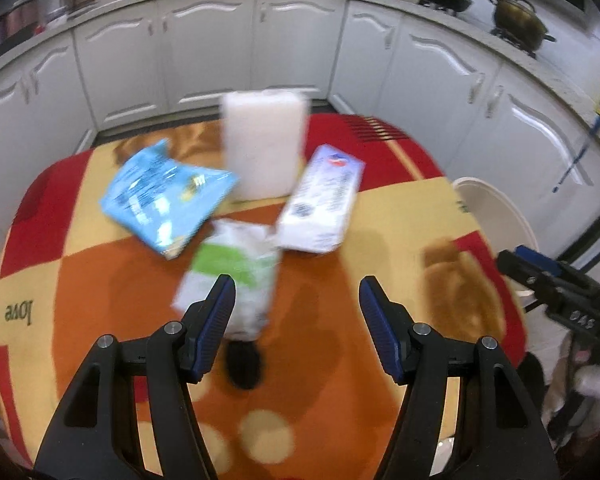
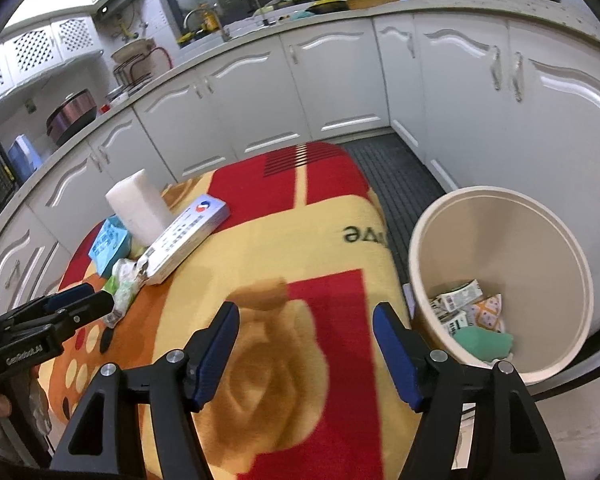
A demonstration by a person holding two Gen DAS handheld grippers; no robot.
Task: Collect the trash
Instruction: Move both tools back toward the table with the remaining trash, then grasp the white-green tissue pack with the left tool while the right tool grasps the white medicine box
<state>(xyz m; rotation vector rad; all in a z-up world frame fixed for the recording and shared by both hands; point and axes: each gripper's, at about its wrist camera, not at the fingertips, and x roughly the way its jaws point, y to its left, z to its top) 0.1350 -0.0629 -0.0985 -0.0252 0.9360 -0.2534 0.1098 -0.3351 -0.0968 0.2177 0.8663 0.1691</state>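
Both grippers are wide open and hold nothing. The left gripper [image 1: 296,300] hangs over a green-and-white wrapper [image 1: 236,276] in the middle of the blanket-covered table [image 1: 340,360]. The right gripper [image 2: 306,330] hangs near the table's right edge, beside the trash bin [image 2: 500,216]. White cabinets [image 2: 340,80] stand behind.

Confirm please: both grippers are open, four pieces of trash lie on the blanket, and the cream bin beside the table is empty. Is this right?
Not quite. The cream bin is not empty: the right wrist view shows cartons and a green piece at its bottom. The rest stands.
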